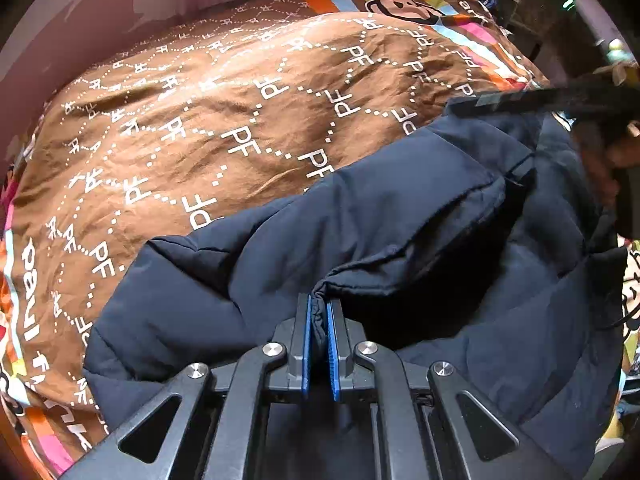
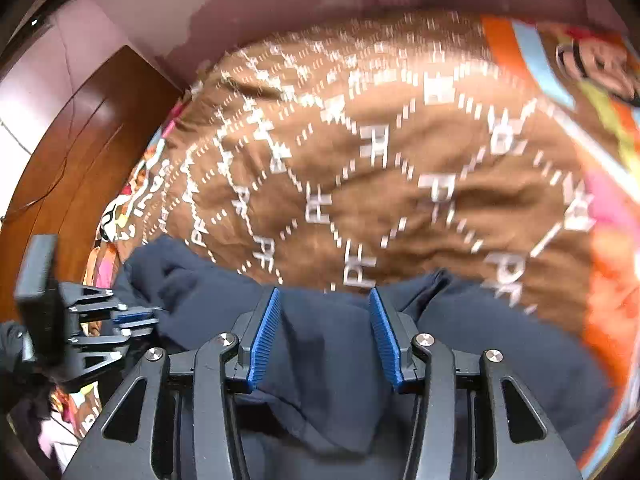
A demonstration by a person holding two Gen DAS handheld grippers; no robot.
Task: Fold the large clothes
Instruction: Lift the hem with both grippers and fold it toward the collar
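A dark navy padded jacket (image 1: 400, 220) lies crumpled on a brown bedspread (image 1: 200, 120) printed with white "PF" letters. My left gripper (image 1: 320, 304) is shut on a bunched fold of the jacket's edge, pinched between its blue pads. The right wrist view is blurred. There my right gripper (image 2: 324, 294) stands open just over the jacket (image 2: 328, 352), with navy fabric lying loose between and under the blue pads (image 2: 264, 336). The left gripper (image 2: 154, 317) shows at the left of that view, closed on the jacket's far edge.
The bedspread (image 2: 360, 160) has a striped cartoon border (image 1: 400, 0). A brown wooden board (image 2: 88, 140) stands beside the bed, and a pink wall (image 2: 200, 0) runs behind it. Dark furniture and clutter (image 1: 552, 20) sit at the far right.
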